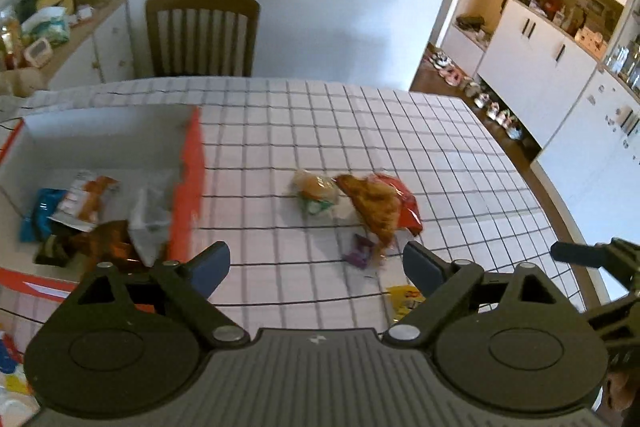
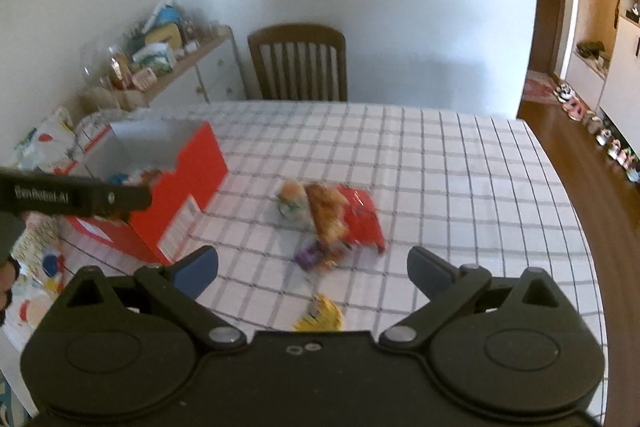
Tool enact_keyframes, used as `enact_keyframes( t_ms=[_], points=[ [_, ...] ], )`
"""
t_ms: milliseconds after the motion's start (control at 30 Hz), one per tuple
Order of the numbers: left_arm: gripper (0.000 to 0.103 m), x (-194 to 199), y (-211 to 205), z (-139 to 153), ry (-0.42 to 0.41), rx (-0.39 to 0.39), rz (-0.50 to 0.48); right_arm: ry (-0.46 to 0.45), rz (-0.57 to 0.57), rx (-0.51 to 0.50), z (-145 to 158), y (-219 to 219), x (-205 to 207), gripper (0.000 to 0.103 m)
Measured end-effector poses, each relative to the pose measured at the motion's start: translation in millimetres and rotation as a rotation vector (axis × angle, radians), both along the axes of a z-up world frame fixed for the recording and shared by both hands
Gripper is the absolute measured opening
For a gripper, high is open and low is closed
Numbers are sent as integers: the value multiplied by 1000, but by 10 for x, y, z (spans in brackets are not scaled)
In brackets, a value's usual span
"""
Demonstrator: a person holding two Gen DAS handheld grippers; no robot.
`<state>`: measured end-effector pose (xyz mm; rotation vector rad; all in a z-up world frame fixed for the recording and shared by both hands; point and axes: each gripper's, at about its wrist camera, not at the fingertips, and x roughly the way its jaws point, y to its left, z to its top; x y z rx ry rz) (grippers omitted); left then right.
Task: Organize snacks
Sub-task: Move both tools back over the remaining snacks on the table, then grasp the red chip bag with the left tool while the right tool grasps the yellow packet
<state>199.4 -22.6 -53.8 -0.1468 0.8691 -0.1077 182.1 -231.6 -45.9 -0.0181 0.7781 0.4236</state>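
Observation:
A red box (image 1: pixel 192 187) with a white inside stands at the table's left and holds several snack packs (image 1: pixel 86 203); it also shows in the right wrist view (image 2: pixel 188 183). On the checked cloth lie a wrapped bun (image 1: pixel 314 189), a wrapped croissant (image 1: pixel 374 205) on a red packet (image 1: pixel 406 201), a small purple pack (image 1: pixel 358 253) and a yellow pack (image 1: pixel 404 301). The right wrist view shows the same pile (image 2: pixel 326 213) and the yellow pack (image 2: pixel 320 315). My left gripper (image 1: pixel 316 267) is open and empty above the table, near the box. My right gripper (image 2: pixel 312 271) is open and empty above the pile.
A wooden chair (image 1: pixel 202 33) stands at the table's far side. A cluttered sideboard (image 1: pixel 52 27) is at the left. White cabinets (image 1: pixel 560 67) and shoes on the floor (image 1: pixel 488 103) lie to the right. The table edge (image 1: pixel 568 215) curves at the right.

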Motion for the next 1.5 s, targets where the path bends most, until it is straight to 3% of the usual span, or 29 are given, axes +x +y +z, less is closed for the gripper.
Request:
enact_keyframes(
  t_ms=[400,867,1167,1367,1433,1500],
  points=[
    [94,626,-528,-374,102,7,-9,81,24,-20,-520,-201,54,95],
    [94,1429,-713,-829,263,-117,57,160,76,-15,-975,-72,316,83],
    [94,1672,-854,-1046,303,-126,72,177,105,-13,-1111,74,476,74],
    [94,1751,-839,-1161,322,-146,92,189,122,-17,-1193,144,553,63],
    [93,1751,-846,-1170,319,-153,84,197,116,-14,-1231,152,585,55],
    [86,1749,-857,-1173,315,-148,77,205,113,-6,-1256,151,608,50]
  ],
)
